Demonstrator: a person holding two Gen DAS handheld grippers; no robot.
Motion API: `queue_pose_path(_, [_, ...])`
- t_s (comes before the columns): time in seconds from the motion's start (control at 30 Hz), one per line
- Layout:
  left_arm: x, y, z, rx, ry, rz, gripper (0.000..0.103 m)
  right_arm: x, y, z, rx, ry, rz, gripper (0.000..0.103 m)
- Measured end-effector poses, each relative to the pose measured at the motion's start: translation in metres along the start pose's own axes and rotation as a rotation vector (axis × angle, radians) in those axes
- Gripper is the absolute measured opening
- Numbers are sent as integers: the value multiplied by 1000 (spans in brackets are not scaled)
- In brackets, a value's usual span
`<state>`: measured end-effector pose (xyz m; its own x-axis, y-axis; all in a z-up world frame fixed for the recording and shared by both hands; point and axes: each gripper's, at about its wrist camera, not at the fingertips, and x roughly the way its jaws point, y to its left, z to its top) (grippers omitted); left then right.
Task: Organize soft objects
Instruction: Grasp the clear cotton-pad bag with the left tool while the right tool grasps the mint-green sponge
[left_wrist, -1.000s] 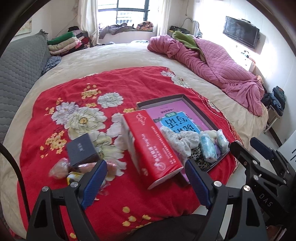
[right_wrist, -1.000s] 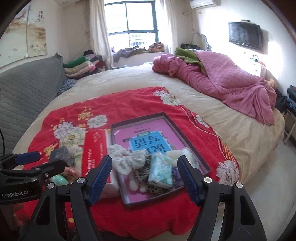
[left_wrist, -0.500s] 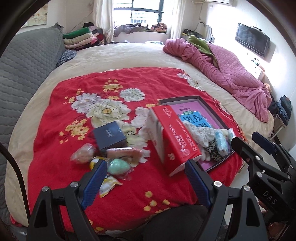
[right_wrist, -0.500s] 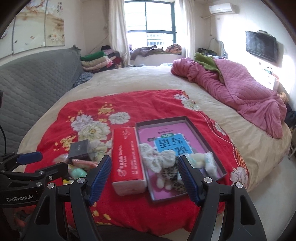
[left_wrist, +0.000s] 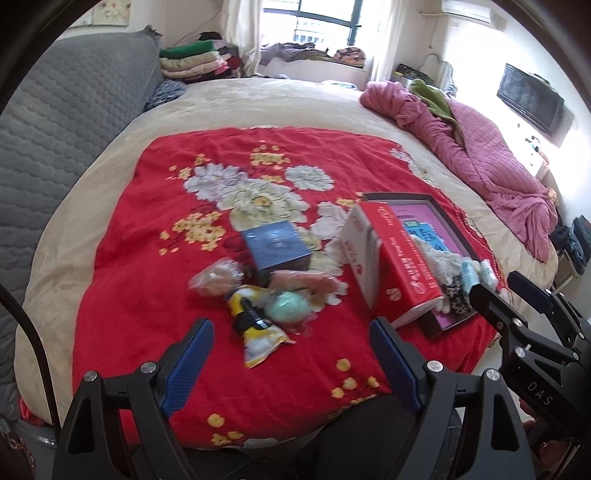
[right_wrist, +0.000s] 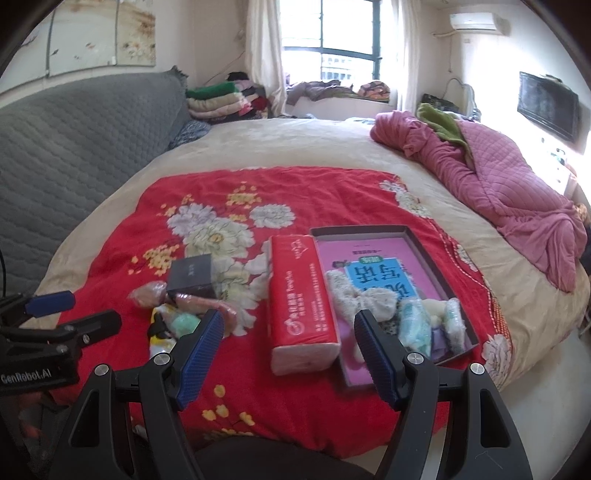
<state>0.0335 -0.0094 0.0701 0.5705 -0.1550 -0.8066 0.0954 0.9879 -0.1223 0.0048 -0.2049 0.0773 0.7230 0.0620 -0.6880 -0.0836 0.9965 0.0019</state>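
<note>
Bedroom daylight falls on a red floral blanket (right_wrist: 229, 192) across the bed. Scrunchies and wrapped soft bits (right_wrist: 413, 317) already sit in the shallow tray (right_wrist: 424, 236); a cluster of soft packets (left_wrist: 258, 295) waits outside. Left hand-held gripper (left_wrist: 291, 362) and right hand-held gripper (right_wrist: 291, 354) both gape empty.

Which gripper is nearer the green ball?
Left. The left gripper hovers just short of the green ball, jaws open; the right gripper is off to the ball's right, facing the tissue pack.
</note>
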Motion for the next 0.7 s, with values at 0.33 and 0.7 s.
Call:
queue_pose_path(0.33, [14,61,-22,-107,50,48,86,18,28,-10,-56,47,44,74])
queue_pose_path(0.7, [42,96,-40,-179,94,63,86,53,59,-24,-119,113,105,75])
